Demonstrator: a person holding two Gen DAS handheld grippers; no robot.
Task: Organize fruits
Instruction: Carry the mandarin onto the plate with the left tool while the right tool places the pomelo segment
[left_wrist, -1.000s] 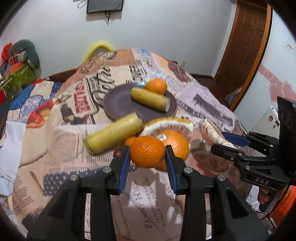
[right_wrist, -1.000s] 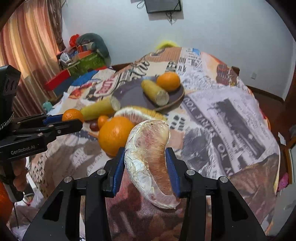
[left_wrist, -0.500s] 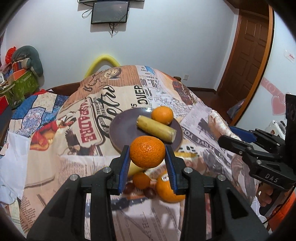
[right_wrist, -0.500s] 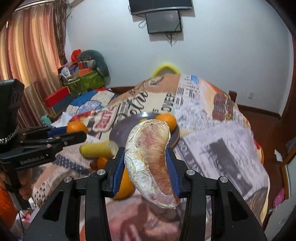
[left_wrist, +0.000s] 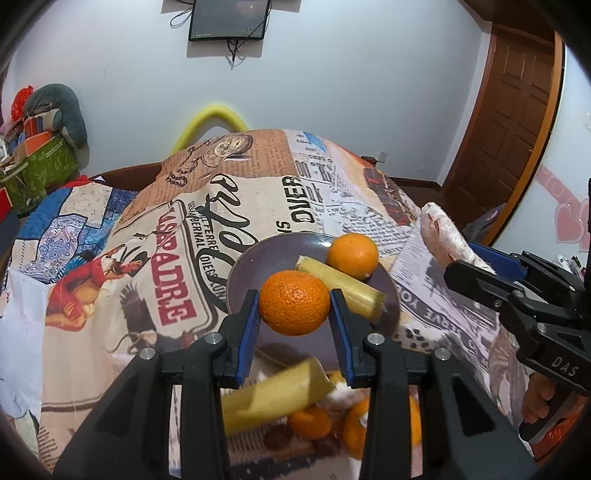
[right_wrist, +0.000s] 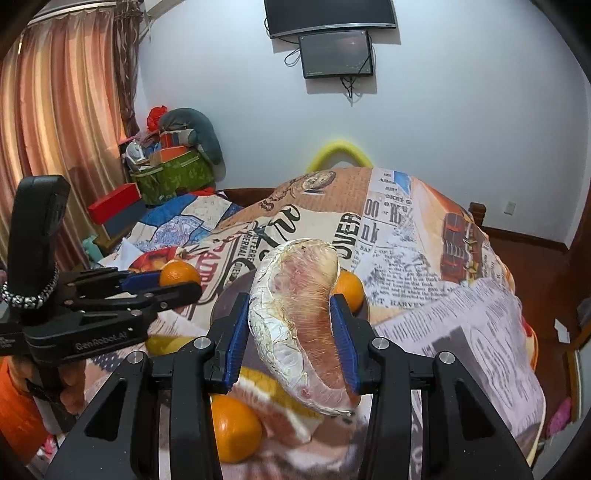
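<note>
My left gripper (left_wrist: 294, 307) is shut on a small mandarin (left_wrist: 294, 307) and holds it in the air over the near edge of a dark plate (left_wrist: 251, 266). On that plate lie an orange (left_wrist: 352, 255) and a yellow sugarcane piece (left_wrist: 341, 286). A peeled pomelo segment (right_wrist: 299, 317) stands clamped in my right gripper (right_wrist: 291, 332), raised above the table near the plate's right side. In the left wrist view the right gripper (left_wrist: 480, 258) shows at the right with the pomelo segment (left_wrist: 441, 232). The left gripper (right_wrist: 177, 282) appears at the left of the right wrist view.
Below the left gripper lie another sugarcane piece (left_wrist: 273, 395), a small mandarin (left_wrist: 310, 421), a large orange (right_wrist: 232, 428), a pomelo wedge (right_wrist: 273, 391) and dark chestnuts (left_wrist: 277, 437). A newspaper-print cloth (left_wrist: 177, 258) covers the round table. Boxes and cushions (right_wrist: 173, 162) pile at the left wall.
Both grippers have risen and moved forward toward the plate with their fruit still held. The loose fruit pile has slid to the bottom of both views.
</note>
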